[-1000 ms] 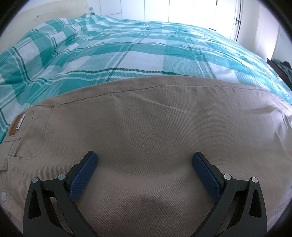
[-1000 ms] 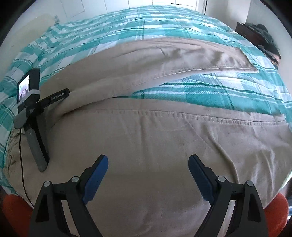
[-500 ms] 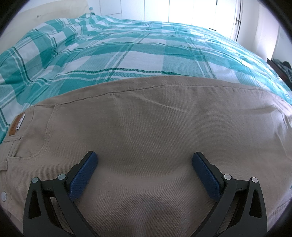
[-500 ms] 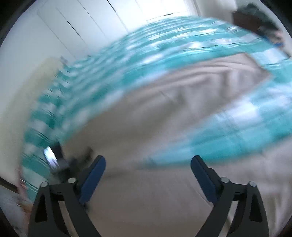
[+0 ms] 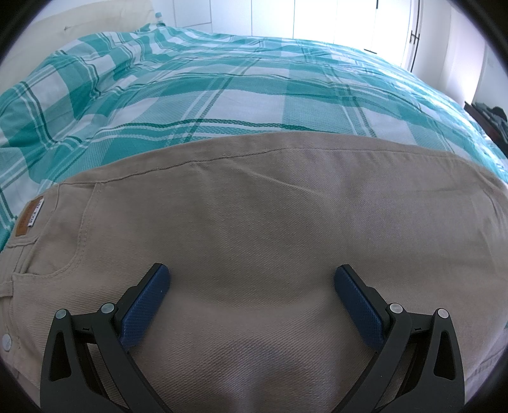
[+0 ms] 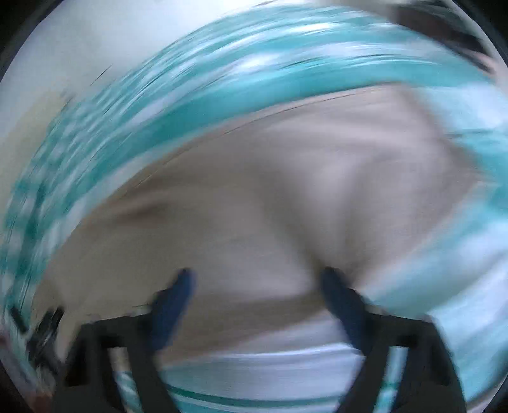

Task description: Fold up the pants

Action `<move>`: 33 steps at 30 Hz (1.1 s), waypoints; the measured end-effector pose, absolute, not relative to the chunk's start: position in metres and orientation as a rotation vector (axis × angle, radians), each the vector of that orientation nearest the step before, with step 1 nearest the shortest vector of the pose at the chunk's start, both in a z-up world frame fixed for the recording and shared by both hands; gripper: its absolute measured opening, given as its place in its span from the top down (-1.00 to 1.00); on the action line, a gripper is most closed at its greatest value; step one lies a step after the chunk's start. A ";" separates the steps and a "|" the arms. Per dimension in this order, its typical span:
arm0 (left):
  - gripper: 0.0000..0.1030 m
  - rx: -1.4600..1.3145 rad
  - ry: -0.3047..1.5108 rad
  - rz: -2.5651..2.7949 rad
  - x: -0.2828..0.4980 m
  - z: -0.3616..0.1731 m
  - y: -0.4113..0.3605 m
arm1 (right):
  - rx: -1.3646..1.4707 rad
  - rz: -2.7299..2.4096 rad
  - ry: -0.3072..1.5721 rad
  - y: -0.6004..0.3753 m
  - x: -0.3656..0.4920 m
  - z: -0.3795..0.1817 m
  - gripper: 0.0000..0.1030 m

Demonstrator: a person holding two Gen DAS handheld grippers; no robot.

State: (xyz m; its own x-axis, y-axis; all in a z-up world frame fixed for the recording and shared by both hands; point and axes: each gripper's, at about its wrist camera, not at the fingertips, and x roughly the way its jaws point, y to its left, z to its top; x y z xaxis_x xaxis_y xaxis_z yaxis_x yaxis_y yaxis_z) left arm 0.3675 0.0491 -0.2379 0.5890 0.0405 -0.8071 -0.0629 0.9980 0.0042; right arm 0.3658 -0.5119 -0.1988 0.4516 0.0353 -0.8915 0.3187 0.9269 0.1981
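Note:
Beige pants (image 5: 270,228) lie flat on a teal plaid bedspread (image 5: 222,95). In the left wrist view the waistband with a brown leather label (image 5: 29,217) is at the left. My left gripper (image 5: 252,276) rests on the fabric near the seat, open, blue pads wide apart. The right wrist view is heavily blurred. There my right gripper (image 6: 257,279) hovers over one beige pant leg (image 6: 285,178), its jaws closing but still apart, with cloth below them; I cannot tell whether the pads touch it.
The bedspread stretches far behind the pants. White wardrobe doors (image 5: 285,16) and a bright window line the back wall. Dark furniture with clothes (image 5: 495,117) stands at the right. A blurred dark device (image 6: 41,330) sits at the lower left in the right wrist view.
My right gripper has swept fast across the bed, from the near pant leg to the far leg, and its jaws have narrowed a little. The left gripper has stayed put.

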 end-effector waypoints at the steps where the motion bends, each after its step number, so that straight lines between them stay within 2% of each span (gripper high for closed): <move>1: -0.99 -0.024 0.940 0.061 0.368 -0.238 0.049 | 0.333 -0.245 1.083 -0.521 0.357 -0.189 -0.59; 6: -0.99 -0.025 0.939 0.061 0.368 -0.238 0.049 | 0.508 0.087 1.033 -0.469 0.286 -0.155 -0.64; 10: -0.99 -0.026 0.939 0.060 0.368 -0.239 0.049 | 0.600 0.461 1.130 -0.347 0.216 -0.175 -0.66; 13: -0.99 -0.035 0.939 0.055 0.368 -0.239 0.050 | 0.597 0.519 1.236 -0.303 0.182 -0.201 -0.66; 15: -0.99 -0.035 0.948 0.045 0.368 -0.238 0.051 | 0.558 0.477 1.216 -0.321 0.171 -0.203 -0.56; 20: -0.98 -0.053 1.017 -0.079 0.361 -0.225 0.064 | 0.521 -0.031 1.147 -0.480 0.140 -0.193 -0.56; 23: -0.97 -0.048 1.039 -0.084 0.340 -0.199 0.068 | 0.559 -0.256 1.073 -0.551 0.114 -0.179 -0.57; 25: -0.98 -0.048 1.001 -0.132 0.310 -0.170 0.062 | 0.552 -0.297 1.022 -0.553 0.106 -0.163 -0.69; 28: -0.99 -0.066 0.981 -0.268 0.260 -0.142 0.037 | 0.518 -0.250 0.959 -0.525 0.095 -0.146 -0.72; 31: -0.99 -0.092 1.051 -0.467 0.213 -0.147 -0.002 | 0.546 -0.113 0.931 -0.495 0.095 -0.143 -0.72; 33: -0.99 -0.043 1.123 -0.537 0.183 -0.169 -0.026 | 0.552 -0.015 0.921 -0.460 0.101 -0.142 -0.72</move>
